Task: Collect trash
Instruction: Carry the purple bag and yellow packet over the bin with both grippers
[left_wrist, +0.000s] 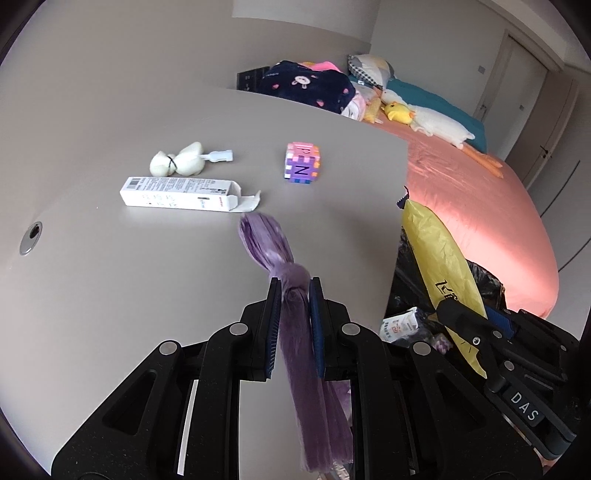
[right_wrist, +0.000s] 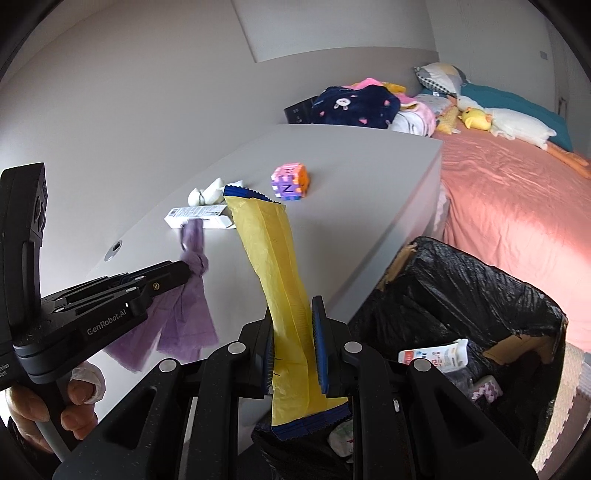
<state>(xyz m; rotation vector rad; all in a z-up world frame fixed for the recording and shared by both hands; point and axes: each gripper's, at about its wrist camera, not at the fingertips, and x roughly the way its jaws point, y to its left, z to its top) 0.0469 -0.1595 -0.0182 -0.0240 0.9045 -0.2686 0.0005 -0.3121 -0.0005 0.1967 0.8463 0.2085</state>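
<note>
Behind the grey desk (left_wrist: 184, 258) I see a bed (left_wrist: 480, 206) with a pink sheet and soft toys. Beside the desk stands the bin with its black bag (right_wrist: 480, 288), already holding some packets. My right gripper (right_wrist: 293, 332) is clamped on a long yellow wrapper (right_wrist: 273, 266), poised near the bin's edge; my left gripper (left_wrist: 293, 295) is clamped on a knotted purple bag (left_wrist: 291, 288) over the desk. I judge the drop comes next: I should carry each piece fully over the bin's mouth before letting go, since light plastic drifts. A white box (left_wrist: 177, 194) remains on the desk. The toy cube (left_wrist: 302, 166) shows "N"; the grippers read "GenRobot.AI" and "DAS".
</note>
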